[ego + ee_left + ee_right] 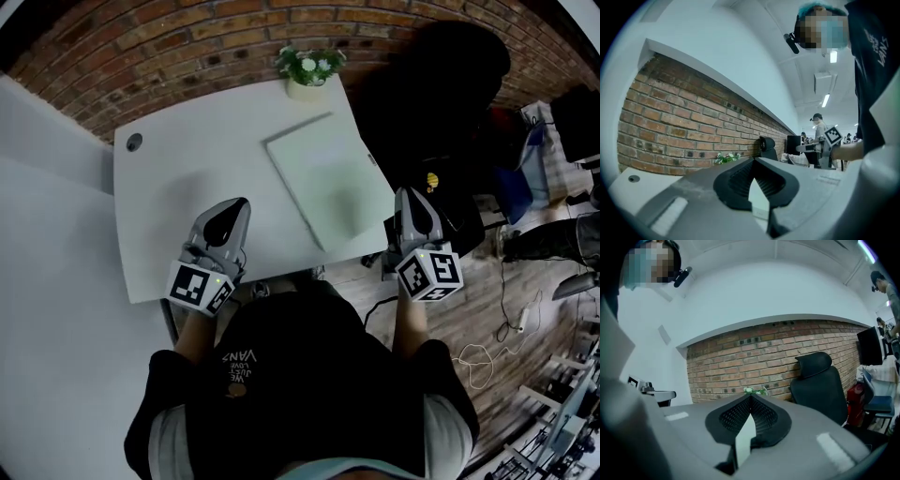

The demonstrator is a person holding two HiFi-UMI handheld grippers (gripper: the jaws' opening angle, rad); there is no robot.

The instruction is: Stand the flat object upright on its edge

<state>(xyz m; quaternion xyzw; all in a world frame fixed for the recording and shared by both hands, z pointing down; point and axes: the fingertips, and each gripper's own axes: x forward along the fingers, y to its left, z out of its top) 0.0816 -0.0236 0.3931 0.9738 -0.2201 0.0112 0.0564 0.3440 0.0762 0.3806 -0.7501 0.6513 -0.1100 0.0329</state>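
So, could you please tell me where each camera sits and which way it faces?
Head view: on the person's head, looking down at table, flat board, left gripper, right gripper, own torso.
Left gripper view: rides that gripper, faces the brick wall; shut fingers show.
Right gripper view: likewise; shut fingers show.
Shared: gripper views both see the potted plant.

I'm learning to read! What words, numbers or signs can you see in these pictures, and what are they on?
"VANS": on the black shirt, seen in the head view and the left gripper view.
Smaller print beside it: too small to read surely.
Square black-and-white markers, no letters: on the left cube and the right cube.
Nothing else can be read.
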